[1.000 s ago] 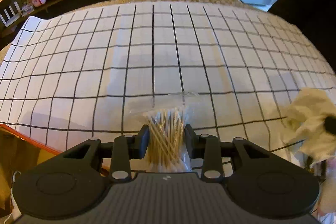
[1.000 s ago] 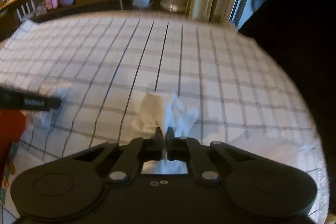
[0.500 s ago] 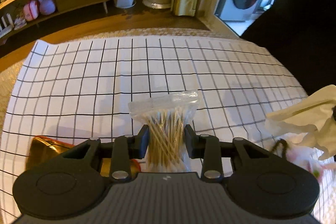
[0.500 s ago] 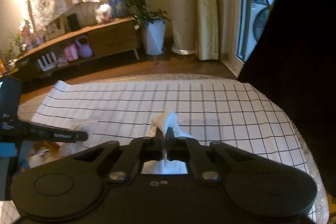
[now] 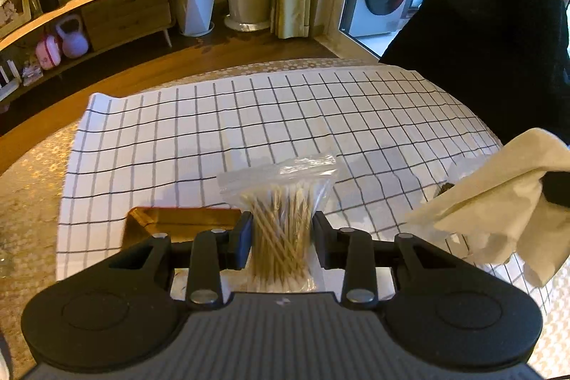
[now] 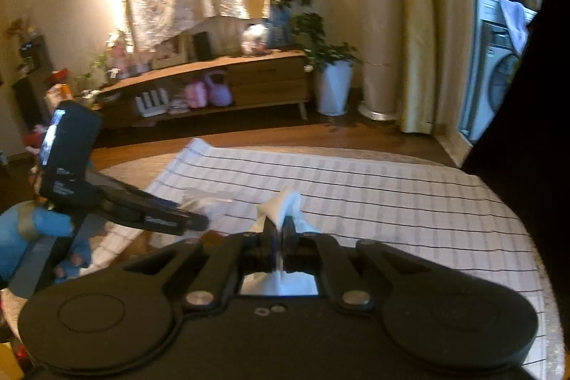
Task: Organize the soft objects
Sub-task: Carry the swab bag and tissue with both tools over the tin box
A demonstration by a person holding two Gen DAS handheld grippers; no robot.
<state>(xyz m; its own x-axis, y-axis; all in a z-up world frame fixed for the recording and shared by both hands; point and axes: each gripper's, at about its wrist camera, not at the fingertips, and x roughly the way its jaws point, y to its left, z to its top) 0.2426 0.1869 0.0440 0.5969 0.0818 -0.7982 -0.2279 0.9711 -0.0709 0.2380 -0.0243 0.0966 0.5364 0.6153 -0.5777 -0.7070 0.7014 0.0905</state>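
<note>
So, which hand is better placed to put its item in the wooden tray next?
Probably left: the left gripper holds the cotton swab bag beside the wooden tray; the tissue hangs farther right.

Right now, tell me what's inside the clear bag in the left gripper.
The clear bag, clamped in the left gripper, holds a bundle of wooden-stemmed cotton swabs. Their lower tips disappear behind the gripper body, so the bag's bottom is hidden.
</note>
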